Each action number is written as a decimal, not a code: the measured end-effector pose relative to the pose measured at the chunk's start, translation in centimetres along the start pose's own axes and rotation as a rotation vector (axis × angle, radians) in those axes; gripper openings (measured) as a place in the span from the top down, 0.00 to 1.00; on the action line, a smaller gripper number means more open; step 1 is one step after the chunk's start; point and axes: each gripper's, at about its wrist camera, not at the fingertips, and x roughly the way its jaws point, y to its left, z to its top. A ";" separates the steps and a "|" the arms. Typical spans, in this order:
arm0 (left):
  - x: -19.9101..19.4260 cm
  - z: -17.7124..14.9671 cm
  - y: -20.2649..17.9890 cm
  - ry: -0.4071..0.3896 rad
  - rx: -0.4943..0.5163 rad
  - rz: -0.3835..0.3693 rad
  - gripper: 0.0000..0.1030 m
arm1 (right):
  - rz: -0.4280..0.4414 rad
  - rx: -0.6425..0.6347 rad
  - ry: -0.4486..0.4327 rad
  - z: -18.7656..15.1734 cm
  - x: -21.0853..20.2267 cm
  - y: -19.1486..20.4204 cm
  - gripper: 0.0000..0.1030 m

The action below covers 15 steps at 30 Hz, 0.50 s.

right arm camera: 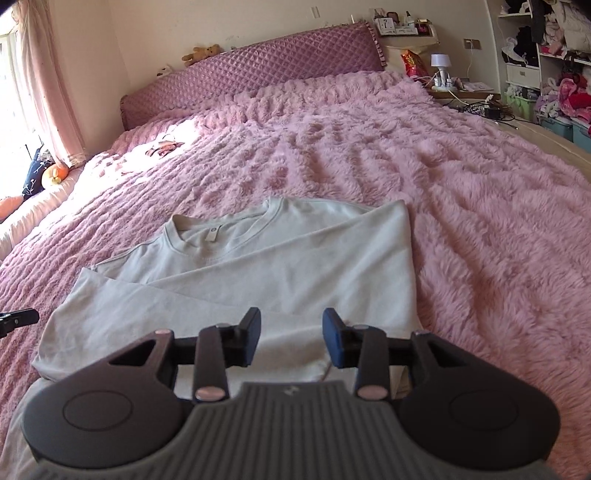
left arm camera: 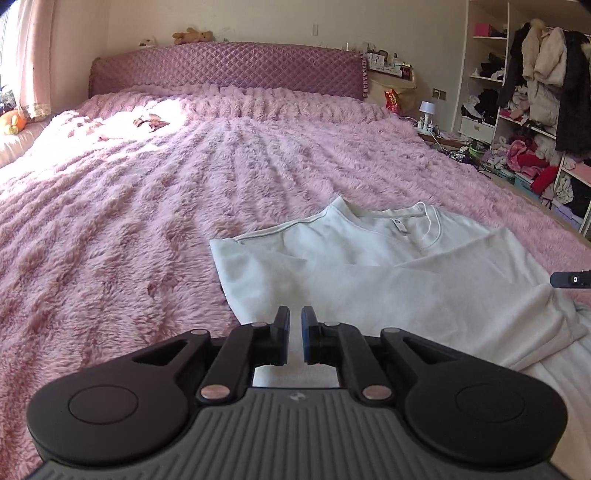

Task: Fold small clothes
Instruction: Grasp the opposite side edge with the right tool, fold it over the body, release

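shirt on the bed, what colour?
White shirt, plain, no pattern visible; clearest in the right wrist view.

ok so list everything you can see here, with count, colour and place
shirt: one, white, partly folded on the blanket near the tools
blanket: one, pink and fluffy, covering the bed
headboard: one, purple quilted, far end of bed
teddy bear: one, tan, on top of the headboard
snack bag: one, red, right of the headboard
lamp: one, white, on the bedside table
curtain: one, pink, by the window at left
shelves: white, cluttered with clothes, at right
left tool: nearly closed, empty, over the shirt's near edge
right tool: open, empty, over the shirt
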 end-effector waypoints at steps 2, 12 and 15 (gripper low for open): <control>1.7 -0.5 0.5 0.032 -0.037 0.020 0.92 | -0.018 0.013 0.036 -0.4 1.0 -0.5 0.68; 2.6 -1.9 1.7 0.078 -0.131 0.042 0.92 | -0.071 0.069 0.053 -1.5 0.4 -3.5 0.69; 0.0 -1.3 0.4 0.026 -0.115 0.010 0.85 | -0.039 0.012 0.017 -1.7 -2.3 -2.2 0.65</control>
